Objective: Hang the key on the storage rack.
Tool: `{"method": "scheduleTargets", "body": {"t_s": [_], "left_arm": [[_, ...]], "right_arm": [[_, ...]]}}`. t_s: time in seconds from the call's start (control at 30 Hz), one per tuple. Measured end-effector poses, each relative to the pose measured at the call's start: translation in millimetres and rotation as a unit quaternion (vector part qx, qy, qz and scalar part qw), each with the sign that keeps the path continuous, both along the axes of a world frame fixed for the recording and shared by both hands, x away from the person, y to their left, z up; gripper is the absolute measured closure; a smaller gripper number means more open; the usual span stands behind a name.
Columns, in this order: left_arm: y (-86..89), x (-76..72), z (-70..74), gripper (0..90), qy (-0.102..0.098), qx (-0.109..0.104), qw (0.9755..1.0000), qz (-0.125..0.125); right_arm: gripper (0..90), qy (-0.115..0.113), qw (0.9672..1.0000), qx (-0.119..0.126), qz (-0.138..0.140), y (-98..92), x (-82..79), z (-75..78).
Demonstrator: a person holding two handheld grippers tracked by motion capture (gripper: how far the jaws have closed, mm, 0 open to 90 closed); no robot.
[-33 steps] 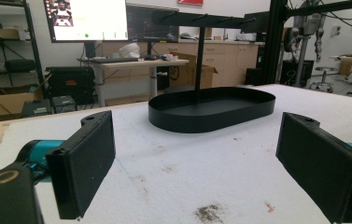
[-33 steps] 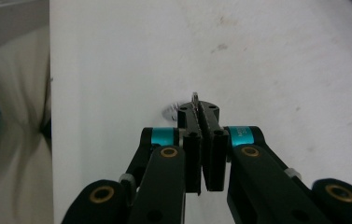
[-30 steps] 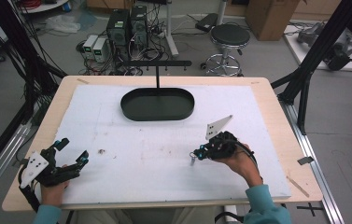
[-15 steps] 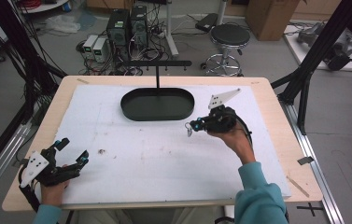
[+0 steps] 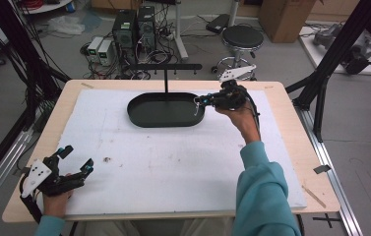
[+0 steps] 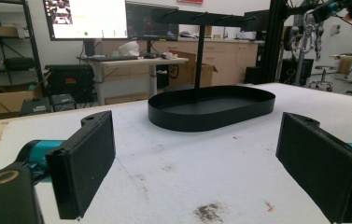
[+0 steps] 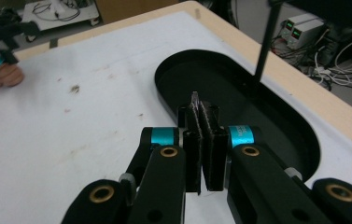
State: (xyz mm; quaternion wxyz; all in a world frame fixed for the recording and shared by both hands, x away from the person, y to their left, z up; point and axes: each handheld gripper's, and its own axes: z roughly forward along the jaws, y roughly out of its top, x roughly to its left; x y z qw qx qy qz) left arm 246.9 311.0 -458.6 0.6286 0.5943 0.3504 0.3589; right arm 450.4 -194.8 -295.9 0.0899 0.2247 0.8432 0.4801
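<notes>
Raised over the tray (image 5: 139, 115), right gripper (image 7: 200, 119) pinches something thin; left gripper (image 6: 197, 154) fingers gape.

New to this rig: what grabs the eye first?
The black oval tray with its T-shaped stand, at the table's far middle. The right tool hangs over the tray's right end, jaws shut on something small and thin. The left tool rests open at the near left corner.
</notes>
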Motion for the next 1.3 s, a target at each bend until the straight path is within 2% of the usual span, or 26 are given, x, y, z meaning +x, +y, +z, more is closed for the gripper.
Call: {"method": "scheduleTargets", "body": {"t_s": [0.23, 0.3, 0.37, 0.6, 0.63, 0.73, 0.77, 0.87, 0.9, 0.93, 1.13, 1.2, 1.3], "left_arm": [[0.0, 0.2, 0.0, 12.1, 0.0, -0.001, 1.0, 0.0], [0.1, 0.2, 0.0, 12.1, 0.001, -0.001, 1.0, -0.001], [0.0, 0.3, 0.0, 12.1, 0.001, -0.001, 1.0, 0.0], [0.1, 0.4, 0.0, 12.1, 0.001, 0.0, 1.0, 0.0], [0.1, 0.4, 0.0, 12.1, 0.001, -0.001, 1.0, -0.001], [-0.1, 0.5, 0.0, 12.1, 0.001, 0.0, 1.0, 0.0], [0.0, 0.5, 0.1, 12.1, 0.002, 0.001, 1.0, -0.001], [0.0, 0.6, 0.2, 12.1, 0.002, 0.002, 1.0, -0.001], [-0.2, 0.8, 0.1, 12.1, 0.002, 0.001, 1.0, -0.001], [-0.3, 0.8, 0.1, 12.1, 0.002, 0.0, 1.0, 0.0], [-0.6, 0.9, 0.1, 12.1, 0.002, -0.001, 1.0, -0.001], [-0.6, 0.9, 0.1, 12.1, 0.002, -0.001, 1.0, -0.001], [-0.4, 0.8, 0.1, 12.1, 0.002, 0.001, 1.0, -0.001]], "right_arm": [[89.0, -0.009, 0.9998, 0.005, -0.019, 2.7, 17.3, 11.4], [89.0, -0.006, 0.9998, 0.005, -0.02, 3.2, 19.7, 13.7], [89.0, -0.015, 0.9996, 0.006, -0.021, 4.3, 23.4, 17.7], [89.0, -0.012, 0.9996, -0.009, -0.025, 9.7, 40.8, 29.7], [89.0, -0.005, 0.9996, -0.012, -0.024, 11.1, 43.3, 31.7], [89.0, -0.018, 0.9994, -0.017, -0.025, 13.1, 46.3, 35.2], [89.0, -0.014, 0.9995, -0.014, -0.026, 13.6, 48.3, 36.6], [89.0, -0.006, 0.9992, -0.027, -0.027, 16.2, 54.1, 40.4], [89.0, -0.017, 0.9989, -0.036, -0.027, 18.5, 55.3, 42.8], [89.0, -0.019, 0.9988, -0.035, -0.026, 19.4, 56.7, 44.2], [89.0, -0.02, 0.9975, -0.062, -0.029, 29.0, 64.2, 47.7], [89.0, -0.02, 0.9961, -0.079, -0.034, 34.3, 68.6, 48.2], [89.0, -0.017, 0.996, -0.078, -0.041, 35.8, 71.6, 47.2]]}}
